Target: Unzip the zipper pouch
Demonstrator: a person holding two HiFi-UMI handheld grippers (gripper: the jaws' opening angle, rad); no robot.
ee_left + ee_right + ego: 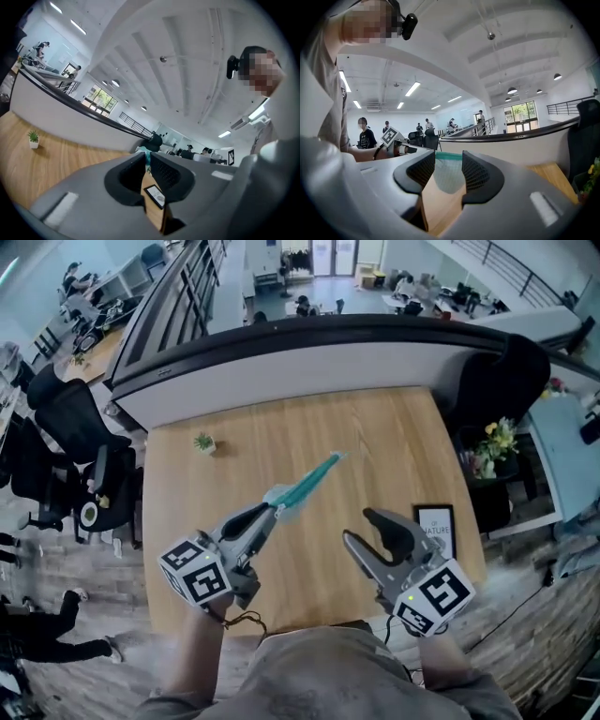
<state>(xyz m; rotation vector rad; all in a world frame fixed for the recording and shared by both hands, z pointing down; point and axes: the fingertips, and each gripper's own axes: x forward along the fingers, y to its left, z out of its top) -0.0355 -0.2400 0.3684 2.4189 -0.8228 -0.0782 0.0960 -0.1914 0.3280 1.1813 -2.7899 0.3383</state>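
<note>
A teal mesh zipper pouch hangs in the air over the wooden table, stretching up and to the right from my left gripper. That gripper is shut on the pouch's near end; in the left gripper view only a sliver of teal pouch shows between the nearly closed left gripper jaws. My right gripper stands open to the right of the pouch and apart from it. In the right gripper view the pouch shows beyond the right gripper with nothing pinched.
A small potted plant stands at the table's far left. A black-framed card lies near the right edge. A curved dark-topped wall borders the far side. Flowers and office chairs stand beside the table.
</note>
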